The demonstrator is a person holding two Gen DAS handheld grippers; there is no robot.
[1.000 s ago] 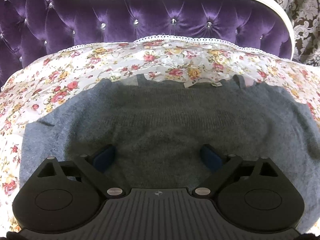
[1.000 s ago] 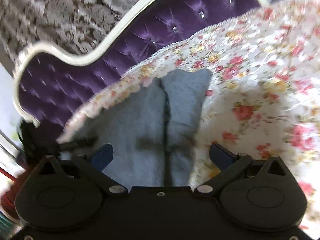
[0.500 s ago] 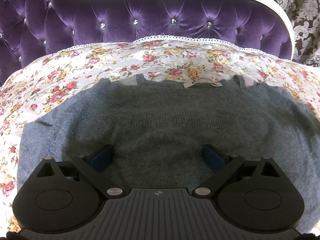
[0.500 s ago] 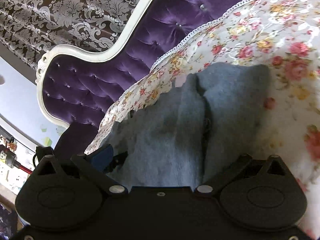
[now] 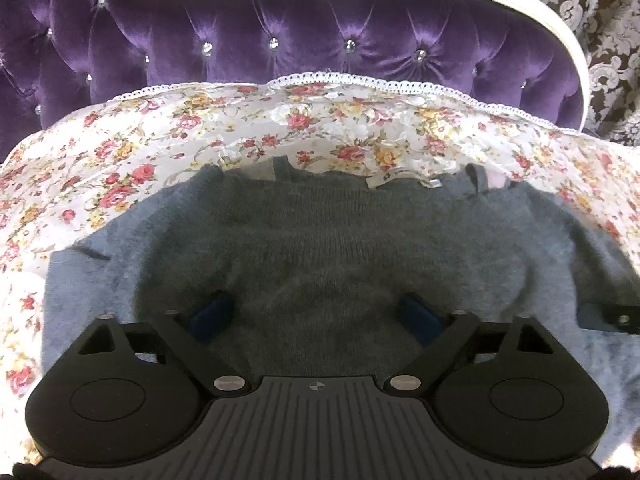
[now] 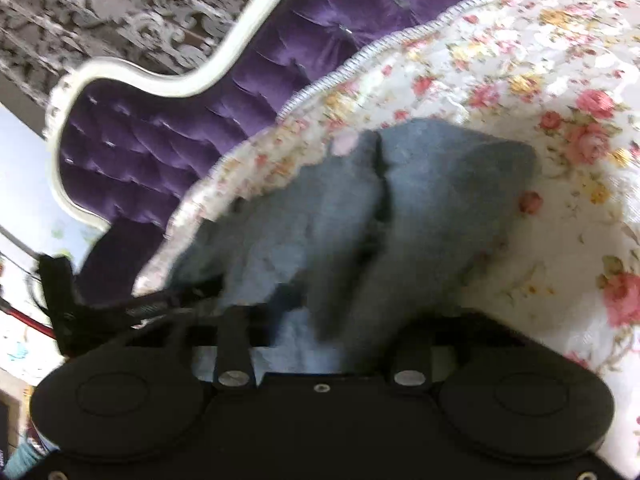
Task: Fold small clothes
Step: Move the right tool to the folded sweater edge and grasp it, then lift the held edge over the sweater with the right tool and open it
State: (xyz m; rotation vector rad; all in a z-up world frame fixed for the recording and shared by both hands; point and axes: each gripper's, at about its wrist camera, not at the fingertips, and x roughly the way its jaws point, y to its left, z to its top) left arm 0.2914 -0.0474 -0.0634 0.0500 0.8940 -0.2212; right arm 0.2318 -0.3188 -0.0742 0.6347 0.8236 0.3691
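A grey knitted sweater (image 5: 320, 248) was laid flat on a bed covered by a floral bedspread (image 5: 168, 148), its neckline and white label (image 5: 404, 181) turned toward the far side, close under the tufted purple headboard (image 5: 304, 36). The garment was spread wide, presumably so that sleeves and sides could be brought in one at a time.

The left gripper (image 5: 318, 316) was poised over the middle of the sweater's body, its blue-padded fingers (image 5: 210, 316) standing wide and sunk a little into the fluffy knit; they had just been closing slightly, yet no fold of cloth was seen pinched between them. It was judged that this gripper was being kept there to steady the body while the other end was worked.

At the sweater's right side, a sleeve or side panel (image 6: 440, 200) was seen bunched into two lobes with a dark crease between them. The right gripper (image 6: 320, 320) had been brought in low over this part, and its fingers had just been closing to a narrow gap with the grey knit between them; blur and the heaped cloth hid the pads, so a firm hold could not be confirmed. A grasp there was judged to be the start of a fold inward.

A patterned wall (image 5: 600, 20) was visible beyond the headboard.
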